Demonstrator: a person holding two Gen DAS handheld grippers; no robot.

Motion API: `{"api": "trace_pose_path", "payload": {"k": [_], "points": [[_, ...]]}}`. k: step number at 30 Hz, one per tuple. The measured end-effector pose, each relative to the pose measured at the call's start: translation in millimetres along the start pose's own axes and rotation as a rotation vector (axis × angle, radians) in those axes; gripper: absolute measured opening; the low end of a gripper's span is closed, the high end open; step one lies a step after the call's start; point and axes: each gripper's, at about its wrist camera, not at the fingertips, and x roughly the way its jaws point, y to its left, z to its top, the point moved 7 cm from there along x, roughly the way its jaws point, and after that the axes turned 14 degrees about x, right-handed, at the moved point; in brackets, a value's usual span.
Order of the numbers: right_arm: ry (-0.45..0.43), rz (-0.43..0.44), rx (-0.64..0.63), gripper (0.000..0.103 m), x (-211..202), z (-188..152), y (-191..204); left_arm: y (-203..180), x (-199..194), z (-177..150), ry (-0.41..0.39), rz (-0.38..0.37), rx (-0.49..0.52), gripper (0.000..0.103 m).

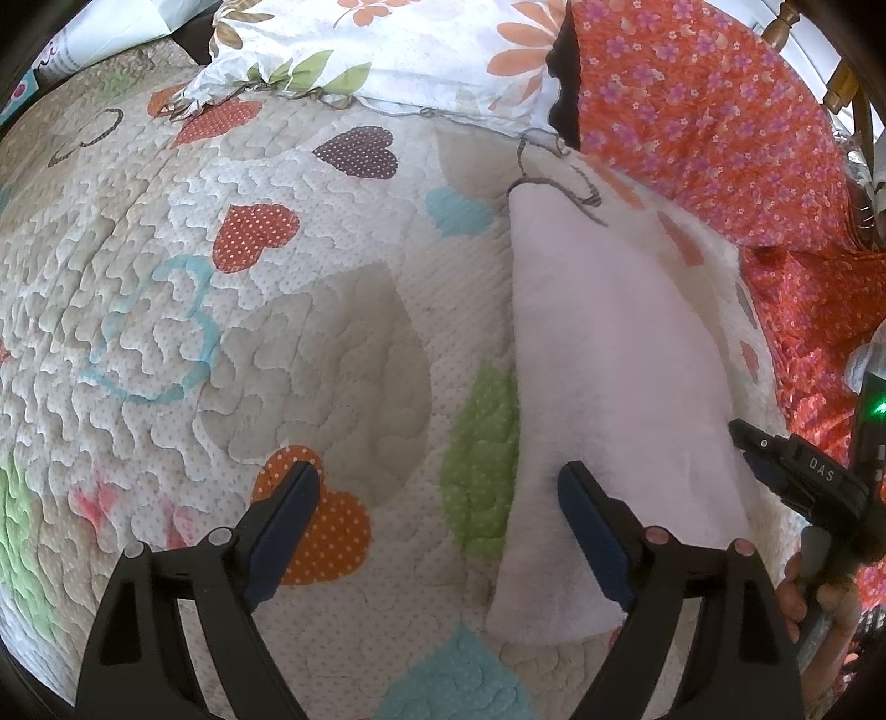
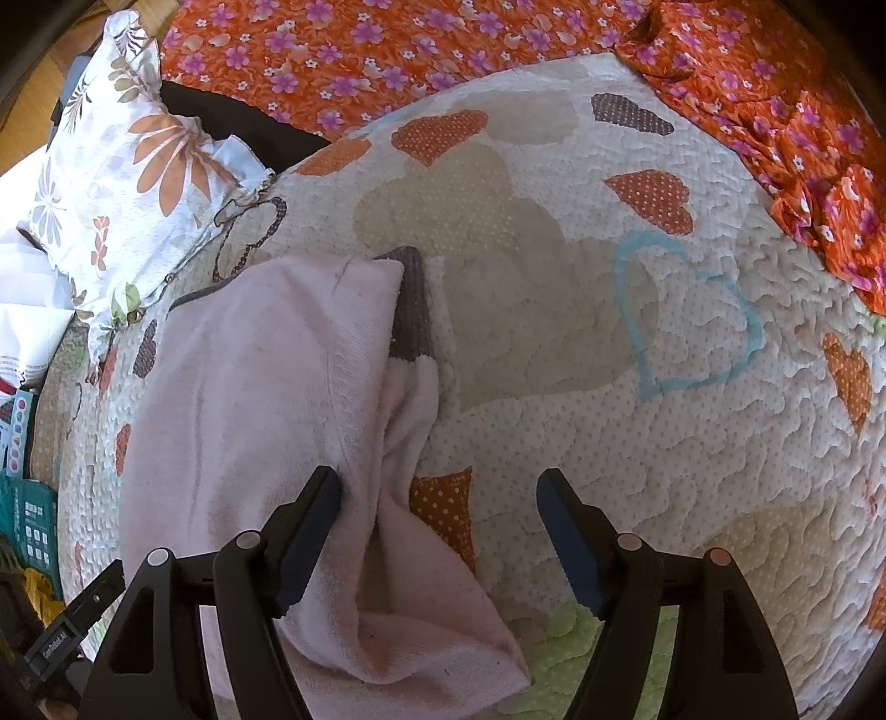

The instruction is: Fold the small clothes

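A small pale pink terry garment (image 1: 609, 376) lies folded lengthwise on the heart-patterned quilt (image 1: 249, 310). In the right wrist view the pink garment (image 2: 266, 399) shows a grey cuff (image 2: 412, 310) at its far end and a rumpled near corner. My left gripper (image 1: 437, 487) is open, its right finger resting at the garment's left edge and its left finger over the quilt. My right gripper (image 2: 437, 498) is open, its left finger on the garment, its right finger over the quilt (image 2: 664, 443). The right gripper's body shows at the left wrist view's right edge (image 1: 803, 476).
A floral white pillow (image 1: 387, 50) lies at the head of the bed, also in the right wrist view (image 2: 127, 183). An orange flowered cloth (image 1: 720, 122) borders the quilt, seen crumpled in the right wrist view (image 2: 775, 122). Boxes and papers (image 2: 27, 443) sit beyond the bed's left edge.
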Motion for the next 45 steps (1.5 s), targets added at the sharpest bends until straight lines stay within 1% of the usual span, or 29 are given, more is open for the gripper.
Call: {"api": "trace_pose_path", "payload": {"k": [8, 14, 16, 20, 23, 25, 27, 30, 32, 35, 37, 38, 39, 40, 41, 42, 43, 45], "points": [[-0.025, -0.008, -0.021, 0.078, -5, 0, 3, 0, 0, 0, 0.001, -0.001, 0.003, 0.088], [-0.082, -0.030, -0.120, 0.078, -20, -7, 20, 0, 0, 0, 0.001, -0.001, 0.001, 0.088], [-0.109, -0.044, -0.162, 0.078, -26, -9, 26, 0, 0, 0, 0.000, 0.000, 0.003, 0.088], [-0.200, -0.094, -0.251, 0.078, -43, -12, 35, 2, -1, 0, -0.005, 0.013, 0.011, 0.088], [-0.254, -0.124, -0.311, 0.078, -53, -16, 43, 0, -7, 1, -0.030, 0.049, 0.029, 0.088], [-0.277, -0.129, -0.346, 0.078, -62, -22, 50, -4, -17, 1, -0.068, 0.077, 0.049, 0.088], [-0.289, -0.113, -0.370, 0.078, -73, -32, 57, -9, -30, 0, -0.115, 0.090, 0.058, 0.088], [-0.321, -0.079, -0.393, 0.078, -94, -47, 67, -16, -58, -4, -0.210, 0.113, 0.059, 0.088], [-0.358, -0.067, -0.397, 0.079, -109, -58, 71, -20, -78, -6, -0.279, 0.146, 0.065, 0.088], [-0.371, -0.045, -0.366, 0.080, -124, -74, 64, -25, -105, -11, -0.368, 0.189, 0.077, 0.088], [-0.355, -0.025, -0.331, 0.080, -129, -83, 55, -27, -121, -17, -0.419, 0.239, 0.089, 0.089], [-0.349, -0.018, -0.316, 0.080, -131, -86, 50, -28, -128, -20, -0.443, 0.272, 0.096, 0.091], [-0.346, -0.012, -0.298, 0.080, -133, -88, 44, -28, -140, -25, -0.484, 0.327, 0.107, 0.094], [-0.346, -0.013, -0.285, 0.080, -135, -90, 38, -29, -148, -27, -0.514, 0.364, 0.116, 0.096], [-0.347, -0.018, -0.271, 0.081, -136, -91, 32, -30, -158, -31, -0.554, 0.405, 0.129, 0.099], [-0.345, -0.024, -0.257, 0.081, -136, -91, 26, -32, -166, -34, -0.586, 0.430, 0.139, 0.103], [-0.342, -0.031, -0.242, 0.081, -136, -91, 21, -34, -177, -37, -0.632, 0.458, 0.154, 0.103], [-0.331, -0.042, -0.214, 0.081, -133, -91, 12, -37, -192, -41, -0.694, 0.492, 0.174, 0.103]]}}
